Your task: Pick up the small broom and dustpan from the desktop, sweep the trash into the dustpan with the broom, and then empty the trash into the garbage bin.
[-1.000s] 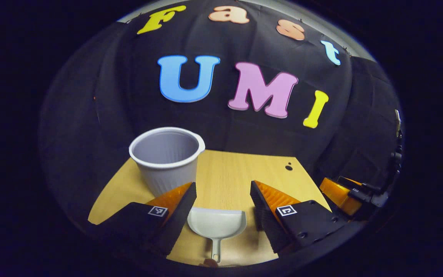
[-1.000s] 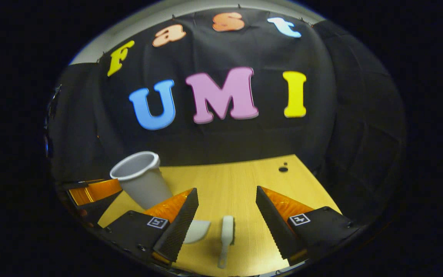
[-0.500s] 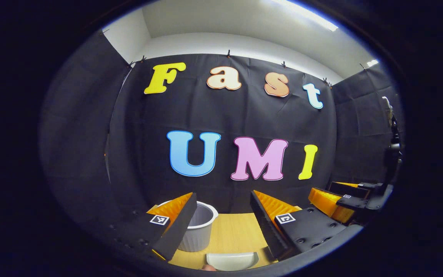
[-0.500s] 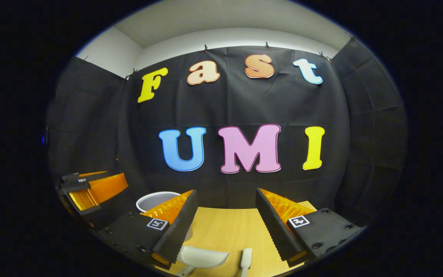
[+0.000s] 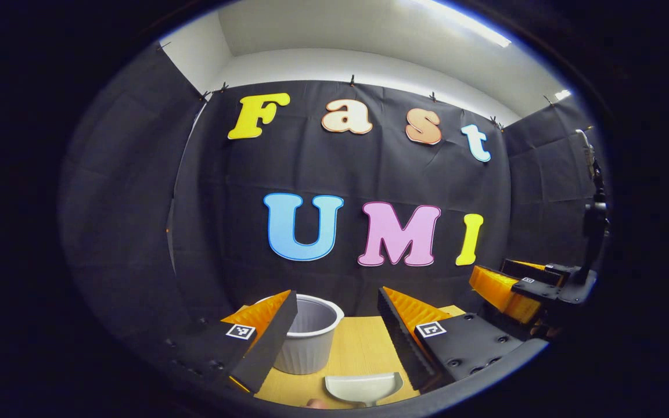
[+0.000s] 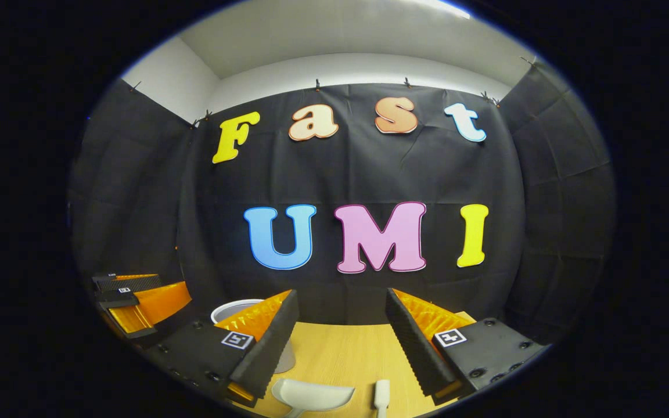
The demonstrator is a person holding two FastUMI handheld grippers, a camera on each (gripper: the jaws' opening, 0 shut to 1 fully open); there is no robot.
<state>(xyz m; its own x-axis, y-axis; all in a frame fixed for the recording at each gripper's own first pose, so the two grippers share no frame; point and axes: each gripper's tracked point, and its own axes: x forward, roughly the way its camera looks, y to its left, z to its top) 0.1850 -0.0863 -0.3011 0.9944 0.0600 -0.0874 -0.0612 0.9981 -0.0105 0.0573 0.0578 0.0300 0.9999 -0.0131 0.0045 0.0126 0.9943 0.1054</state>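
Both pairs of jaws stand wide apart with nothing between them. Seen in the left gripper view, the left gripper [image 5: 334,337] shows two black-faced, orange-backed fingers at the bottom, each carrying a small square black-and-white marker tag; the tags bear a coded pattern, not readable writing. Between those fingers, toward 6 o'clock, a white dustpan [image 5: 363,388] lies flat on the light wooden desktop [image 5: 358,348], its open mouth facing away toward the back wall. At about 7 o'clock a white ribbed garbage bin [image 5: 308,339] stands upright on the desktop, partly hidden behind the left finger. At 4 o'clock, farther off, the right gripper [image 5: 514,290] appears with orange fingers and a black body.

Seen in the right gripper view, the right gripper [image 6: 340,342] also holds its fingers spread, each with the same kind of marker tag. The dustpan [image 6: 313,396] lies at 6 o'clock, slightly left of centre, and just beside it on the right lies the white small broom [image 6: 382,395], with a gap of bare wood between them. The garbage bin [image 6: 236,310] peeks out behind the left finger at 7 o'clock. The left gripper [image 6: 137,299] sits at 8 o'clock. No brand names or labels can be made out on the tools.
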